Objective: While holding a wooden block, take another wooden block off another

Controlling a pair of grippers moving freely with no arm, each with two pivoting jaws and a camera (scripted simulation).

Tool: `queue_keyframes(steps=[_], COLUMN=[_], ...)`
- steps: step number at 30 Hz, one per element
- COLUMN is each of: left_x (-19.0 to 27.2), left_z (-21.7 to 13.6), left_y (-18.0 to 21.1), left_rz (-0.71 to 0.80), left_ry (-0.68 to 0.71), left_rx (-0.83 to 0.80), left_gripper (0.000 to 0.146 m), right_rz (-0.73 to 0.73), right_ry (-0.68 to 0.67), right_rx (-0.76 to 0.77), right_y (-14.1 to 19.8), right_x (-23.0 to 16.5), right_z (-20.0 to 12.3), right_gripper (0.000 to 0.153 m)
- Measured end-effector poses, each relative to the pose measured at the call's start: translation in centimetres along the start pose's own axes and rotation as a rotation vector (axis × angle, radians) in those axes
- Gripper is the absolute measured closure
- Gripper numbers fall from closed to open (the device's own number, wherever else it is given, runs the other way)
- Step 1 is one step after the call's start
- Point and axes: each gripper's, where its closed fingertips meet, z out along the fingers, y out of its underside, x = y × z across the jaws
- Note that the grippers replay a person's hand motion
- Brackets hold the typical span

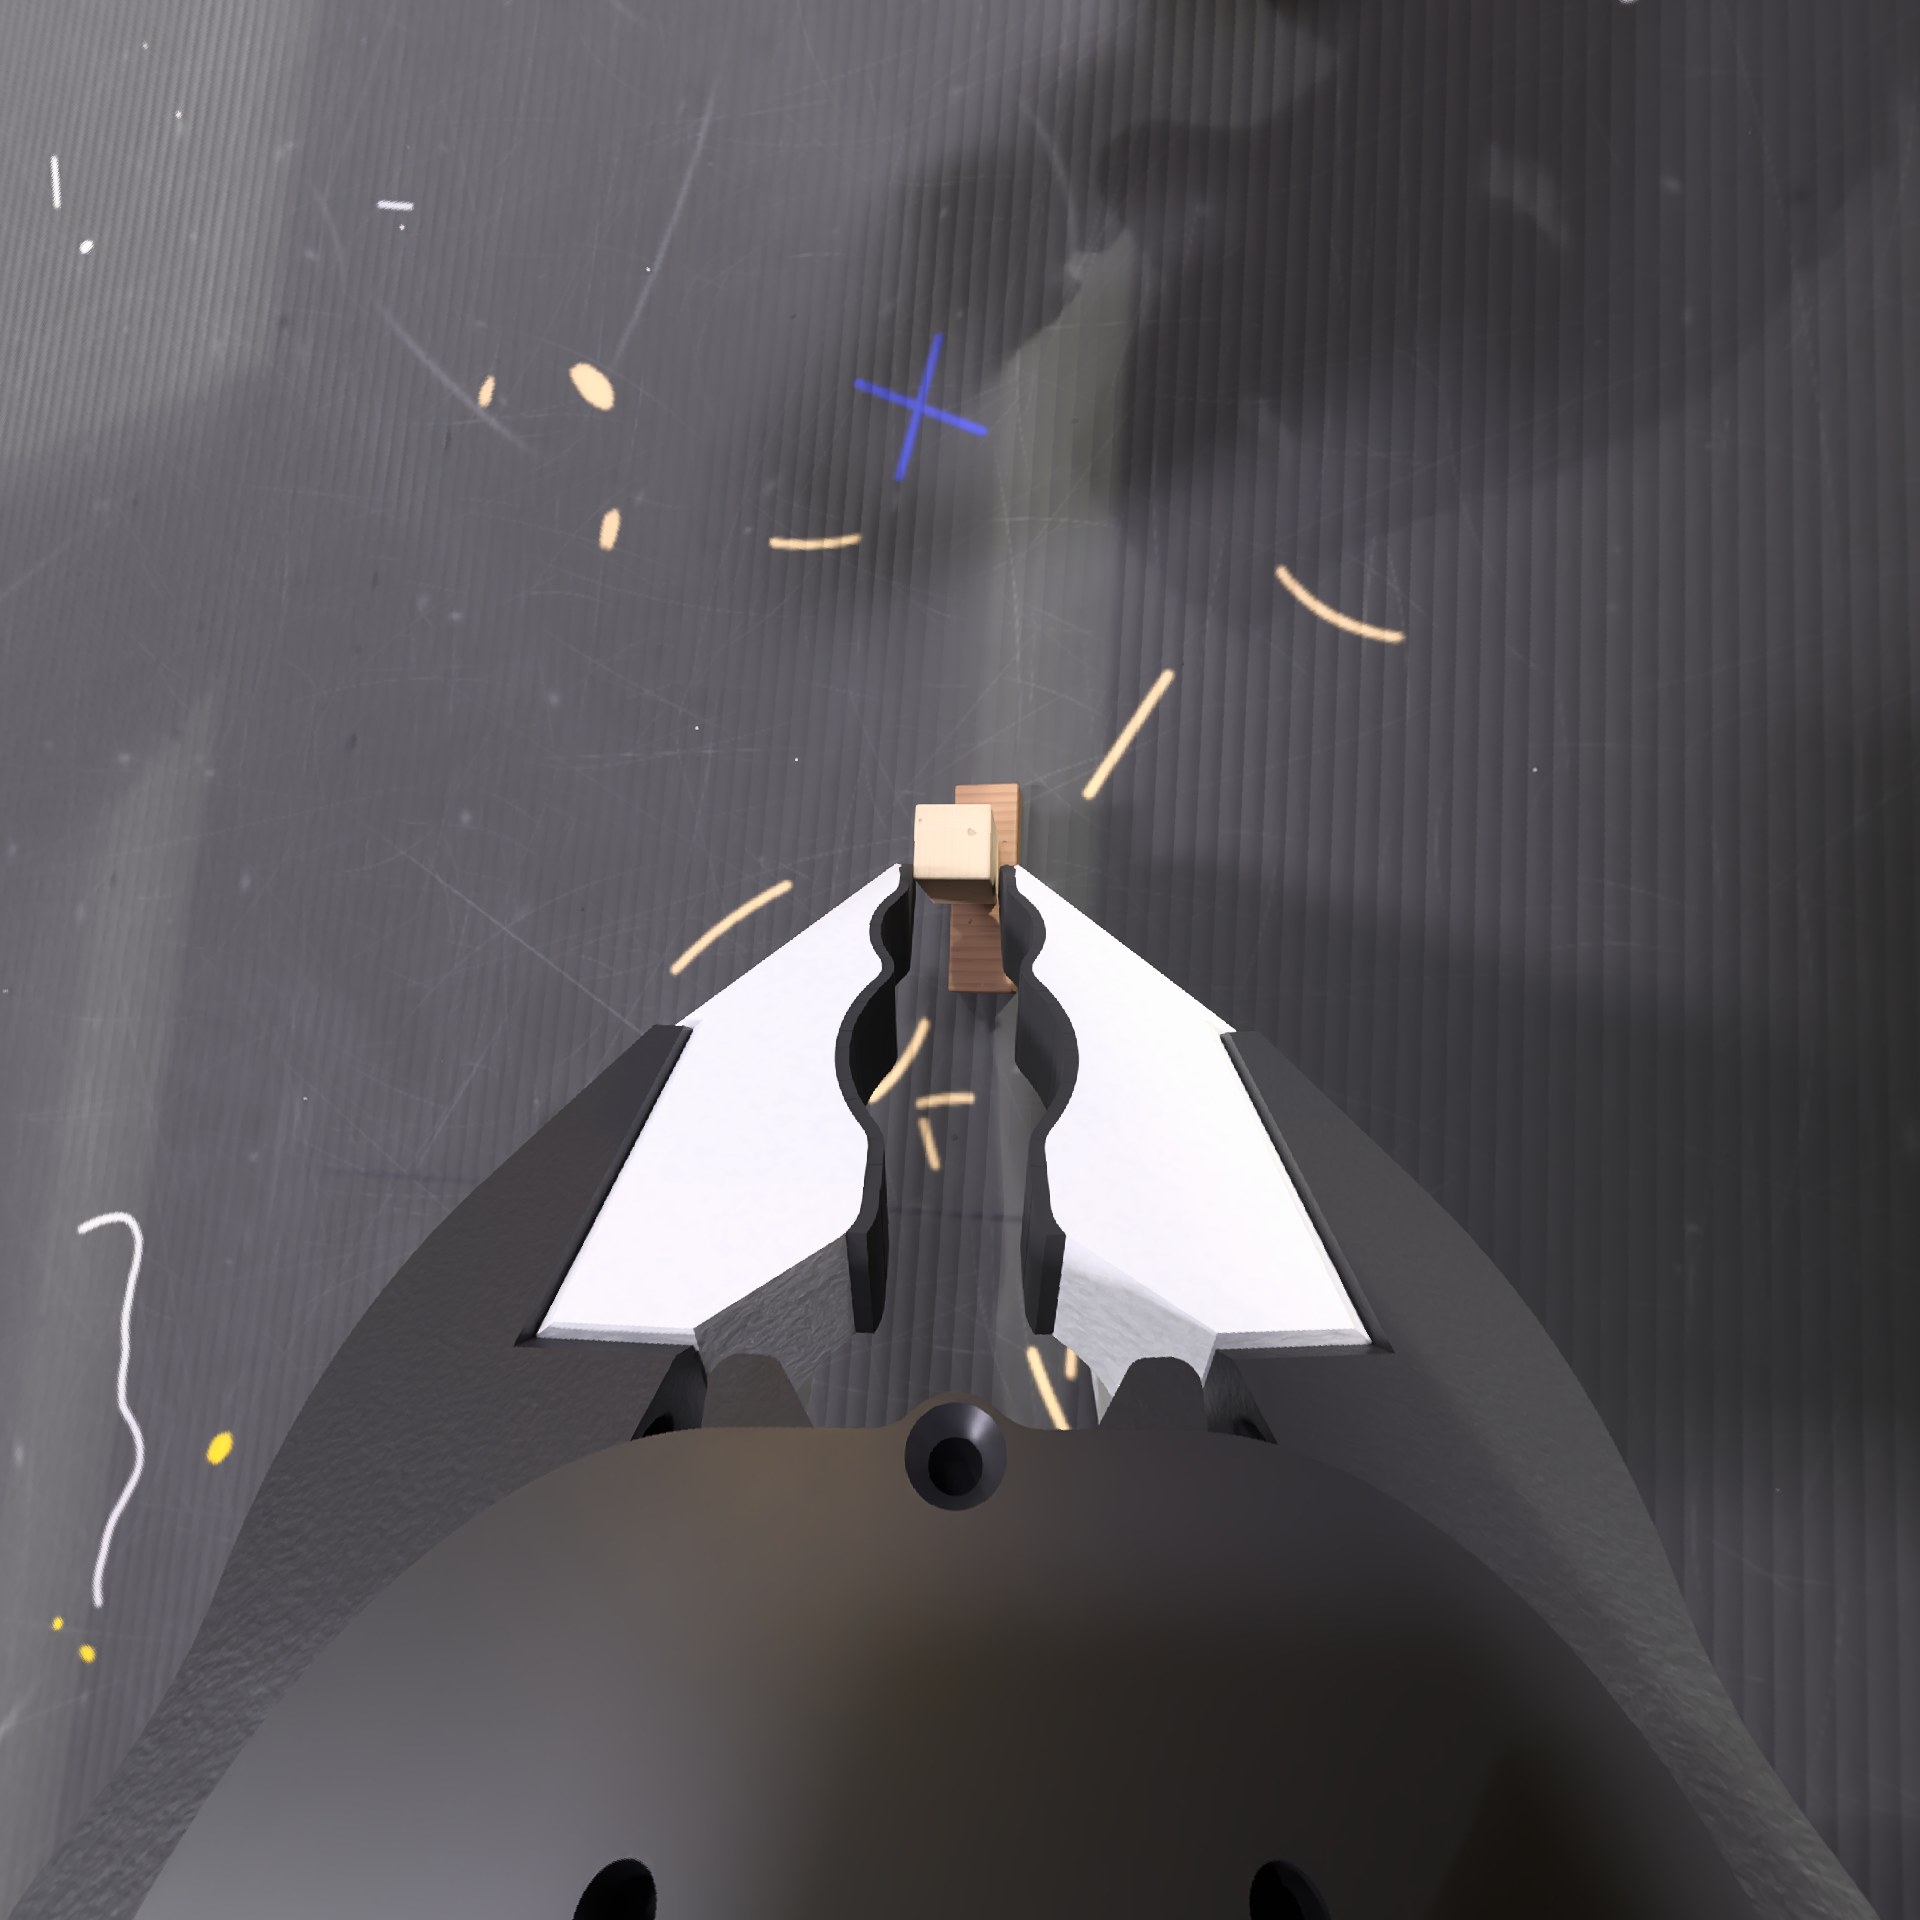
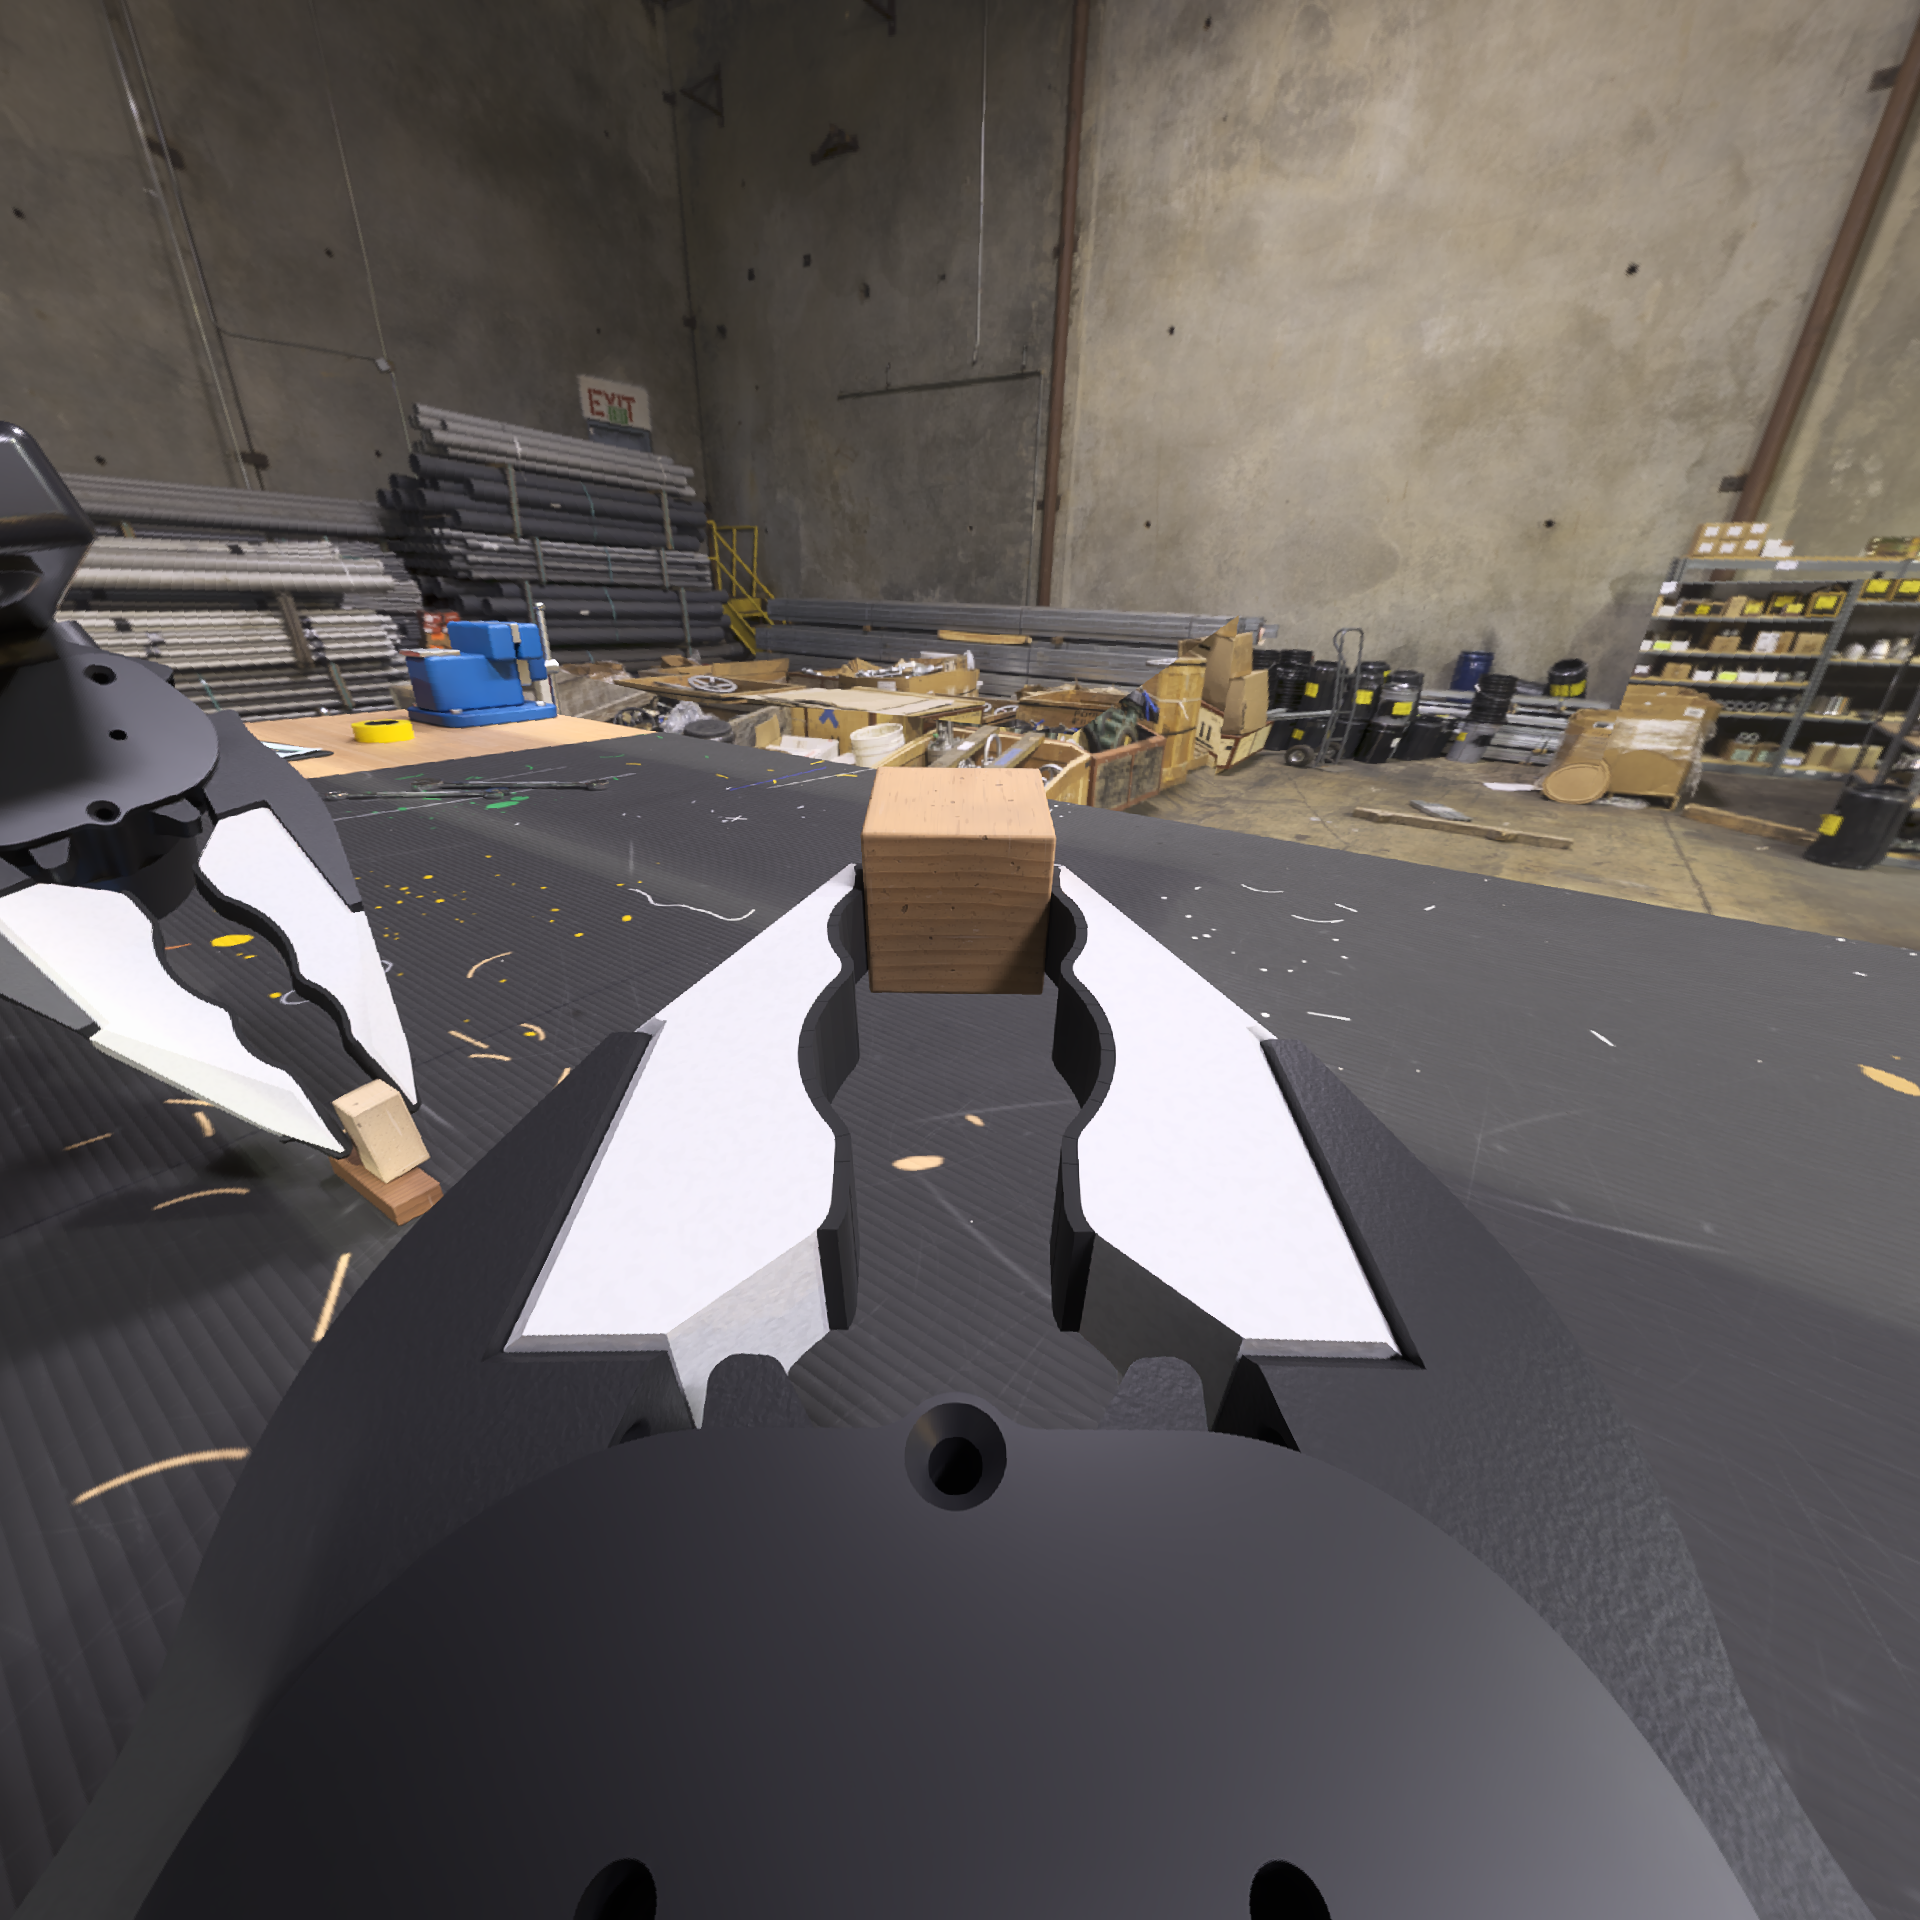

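My right gripper (image 2: 956,883) is shut on a brown wooden cube (image 2: 956,894) and holds it above the dark mat (image 2: 1455,1091). My left gripper (image 1: 958,873) points down at the mat, its fingertips closed around a small pale wooden block (image 1: 951,844). That pale block sits tilted on a flat reddish-brown block (image 1: 977,961) that lies on the mat. The right wrist view shows the left gripper (image 2: 364,1132) at the left, with the pale block (image 2: 379,1117) at its tips and the reddish-brown block (image 2: 395,1195) under it.
The mat is scratched and flecked with paint, with a blue cross (image 1: 920,407) ahead of the left gripper. A wooden board with a blue vise (image 2: 478,675) and a yellow tape roll (image 2: 382,730) lies at the far left. The mat's far edge (image 2: 1558,883) drops to a warehouse floor.
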Motion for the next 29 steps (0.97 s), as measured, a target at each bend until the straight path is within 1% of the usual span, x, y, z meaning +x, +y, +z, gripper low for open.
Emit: queue_keyframes(steps=[6, 9, 11, 14, 16, 19, 23, 27, 29], left_x=[0.0, -0.1, -0.6, -2.0, -3.2, -4.6, -6.0, -6.3, -6.3], left_z=[0.2, 0.2, 0.0, -0.8, -1.6, -2.4, -2.7, -3.2, -3.6], left_y=[-0.3, -0.5, -1.1, -3.3, -4.8, -7.7, -10.8, -11.7, -11.5], left_rz=[0.038, 0.03, -0.021, -0.204, -0.296, -0.325, -0.336, -0.413, -0.417], left_ry=[-0.012, -0.015, -0.053, -0.142, -0.218, -0.337, -0.454, -0.451, -0.445], left_rx=[0.014, 0.01, 0.019, 0.082, 0.102, 0.117, 0.198, 0.344, 0.363], left_gripper=[0.132, 0.133, 0.133, 0.133, 0.133, 0.133, 0.133, 0.133, 0.133], right_rz=[0.006, 0.005, 0.0, -0.006, -0.009, -0.01, 0.018, 0.04, 0.024], right_ry=[-0.004, -0.005, -0.003, 0.005, 0.013, 0.013, 0.056, 0.076, 0.059], right_rx=[0.001, 0.0, -0.001, -0.004, -0.011, -0.037, -0.08, -0.156, -0.203], right_y=[0.0, 0.0, 0.0, 0.1, 0.2, 0.5, 0.9, 1.6, 1.7], right_x=[0.0, 0.0, 0.0, 0.0, 0.0, 0.0, 0.2, -0.6, -1.4], right_z=[0.0, 0.0, 0.0, 0.1, 0.2, 0.4, 0.5, 0.9, 1.3], right_gripper=[0.12, 0.12, 0.12, 0.12, 0.12, 0.12, 0.12, 0.12, 0.12])
